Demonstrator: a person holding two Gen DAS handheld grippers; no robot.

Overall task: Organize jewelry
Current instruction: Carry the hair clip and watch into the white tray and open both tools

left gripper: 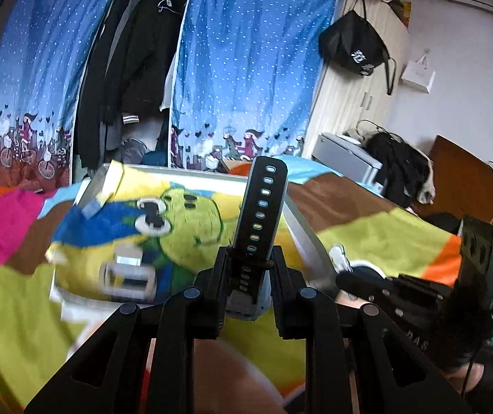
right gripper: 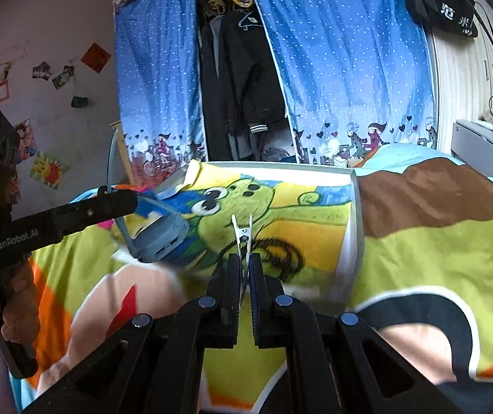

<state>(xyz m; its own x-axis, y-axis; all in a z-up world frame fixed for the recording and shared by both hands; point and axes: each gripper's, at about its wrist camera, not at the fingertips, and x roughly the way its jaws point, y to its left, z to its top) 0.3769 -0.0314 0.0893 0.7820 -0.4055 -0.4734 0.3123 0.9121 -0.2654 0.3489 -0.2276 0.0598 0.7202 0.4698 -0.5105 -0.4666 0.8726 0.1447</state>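
In the left wrist view my left gripper (left gripper: pixel 248 267) is shut on a grey smartwatch; its dark strap (left gripper: pixel 262 207) with a row of holes stands up between the fingers. The right wrist view shows that watch (right gripper: pixel 163 234) from the side, hanging at the left gripper's tip (right gripper: pixel 126 203) over the tray's left part. My right gripper (right gripper: pixel 245 265) is shut on a small silver metal clip (right gripper: pixel 242 231) that points up and forward. Both are held above a white-rimmed tray (right gripper: pixel 354 207) lined with a green cartoon picture. A blurred silver buckle-like piece (left gripper: pixel 127 277) lies in the tray.
The tray rests on a bed with a bright patchwork blanket (right gripper: pixel 436 258). Behind it hang blue dotted wardrobe curtains (right gripper: pixel 350 69) with dark clothes between them. A grey cabinet (right gripper: pixel 481 151) stands at the right. A hand (right gripper: pixel 8 317) holds the left gripper's handle.
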